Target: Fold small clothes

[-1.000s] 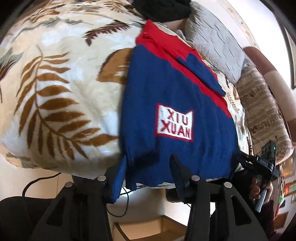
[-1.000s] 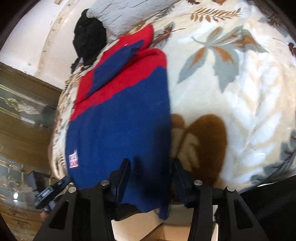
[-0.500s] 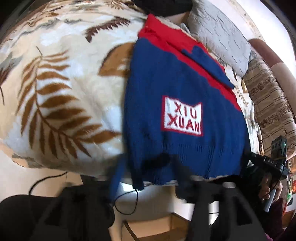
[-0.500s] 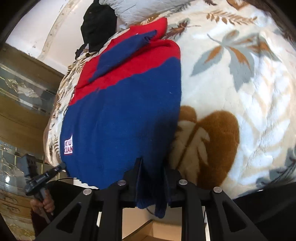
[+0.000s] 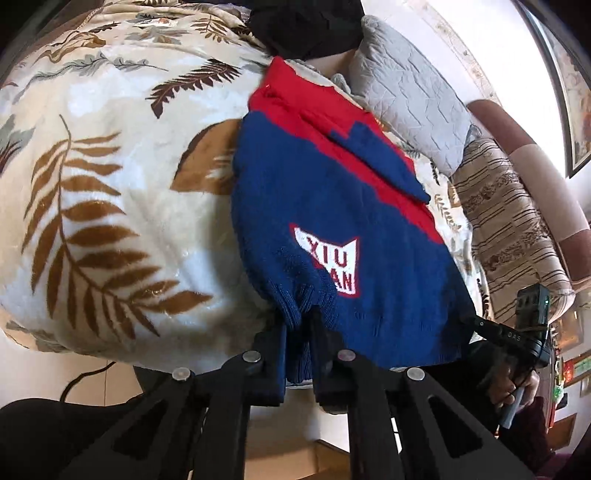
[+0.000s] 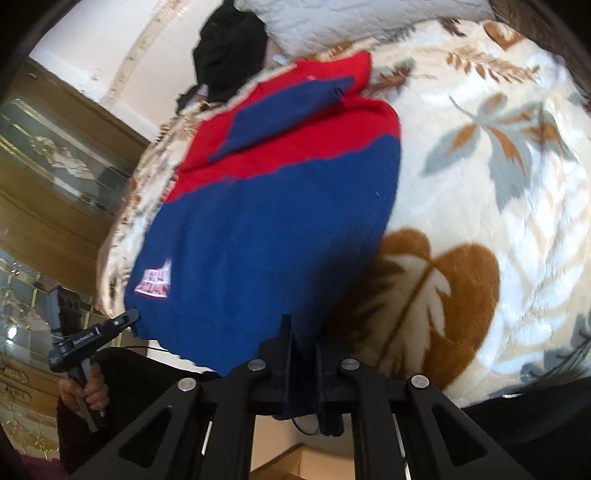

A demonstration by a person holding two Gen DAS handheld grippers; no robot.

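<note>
A small blue and red knit sweater [image 5: 332,206] with a white "XIU XUAN" patch lies flat on a leaf-print blanket [image 5: 110,184], hem toward me, one blue sleeve folded across the red top. My left gripper [image 5: 299,325] is shut on the hem's left corner, which bunches up over the patch. My right gripper [image 6: 303,332] is shut on the hem's right corner of the sweater [image 6: 266,221]. Each gripper shows in the other's view, the right gripper in the left wrist view [image 5: 517,332], the left gripper in the right wrist view [image 6: 88,339].
A grey quilted pillow [image 5: 413,96] and a black garment [image 5: 306,26] lie beyond the sweater's collar. A striped cushion [image 5: 509,221] sits at the right. The blanket [image 6: 480,184] spreads wide to either side. A cardboard box [image 5: 314,458] is on the floor below the bed edge.
Both grippers closed from open onto the sweater's hem corners. The left corner has lifted and crumpled up over the patch's lower left.
</note>
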